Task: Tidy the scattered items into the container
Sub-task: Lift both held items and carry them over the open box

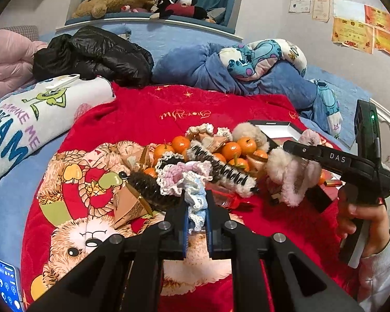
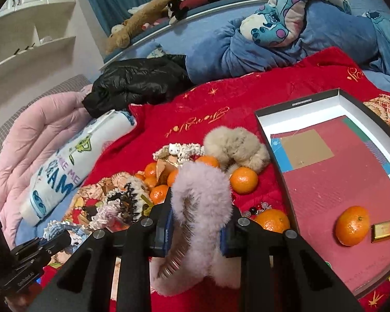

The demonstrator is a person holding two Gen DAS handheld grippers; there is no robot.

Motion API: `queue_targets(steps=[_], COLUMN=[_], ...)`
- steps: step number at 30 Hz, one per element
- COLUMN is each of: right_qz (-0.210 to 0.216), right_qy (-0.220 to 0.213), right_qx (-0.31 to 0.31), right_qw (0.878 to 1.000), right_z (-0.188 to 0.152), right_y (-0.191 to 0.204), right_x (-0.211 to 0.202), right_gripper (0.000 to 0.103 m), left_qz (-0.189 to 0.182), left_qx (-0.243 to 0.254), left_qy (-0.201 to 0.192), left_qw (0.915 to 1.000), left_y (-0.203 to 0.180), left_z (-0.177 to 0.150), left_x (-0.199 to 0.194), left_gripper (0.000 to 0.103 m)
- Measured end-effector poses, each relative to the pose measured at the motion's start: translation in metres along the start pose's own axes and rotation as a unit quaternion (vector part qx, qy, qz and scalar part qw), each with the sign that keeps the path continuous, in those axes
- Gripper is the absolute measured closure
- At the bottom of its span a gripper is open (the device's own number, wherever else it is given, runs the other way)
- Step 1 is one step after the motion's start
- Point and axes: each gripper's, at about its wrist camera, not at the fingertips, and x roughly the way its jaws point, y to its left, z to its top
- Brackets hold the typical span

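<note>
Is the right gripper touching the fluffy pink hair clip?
Touching. The right wrist view shows the right gripper with both fingers pressed against the fluffy pink hair clip.

Right tongs (image 2: 195, 223): clamping a fluffy pink hair clip (image 2: 202, 197), near centre.
Box (image 2: 299, 106): sitting open at right, holding one tangerine (image 2: 352, 226) and a gold bar (image 2: 387, 230).
Pile (image 2: 169, 171): lying left of the box on the red blanket (image 2: 247, 91).

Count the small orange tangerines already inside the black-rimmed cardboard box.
1. The small orange tangerine lies on the box's red floor, toward its right side, beside a gold bar-shaped item. The box's nearest corner is out of view, so another may be hidden.
</note>
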Motion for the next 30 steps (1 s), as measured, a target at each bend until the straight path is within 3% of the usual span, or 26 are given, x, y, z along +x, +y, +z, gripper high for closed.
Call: queue_targets(steps=[7, 19, 30], right_qz=[-0.005, -0.062, -0.101], right_qy=[-0.021, -0.059, -0.085], right_qx=[-0.007, 0.014, 0.044], right_qw=[1.0, 0.996, 0.99], right_z=[0.004, 0.006, 0.002], right_y=[-0.007, -0.068, -0.121], right_x=[-0.018, -0.074, -0.126], right_gripper=[0.077, 0.077, 0.077], left_qz=[-0.021, -0.121, -0.151], left_qx=[0.008, 0.034, 0.054], left_qy=[-0.015, -0.003, 0.022], left_qw=[0.9996, 0.9921, 0.9868], left_y=[-0.03, -0.152, -0.225], left_z=[0.011, 0.022, 0.006], left_x=[-0.003, 0.031, 0.056], left_gripper=[0.092, 0.092, 0.092])
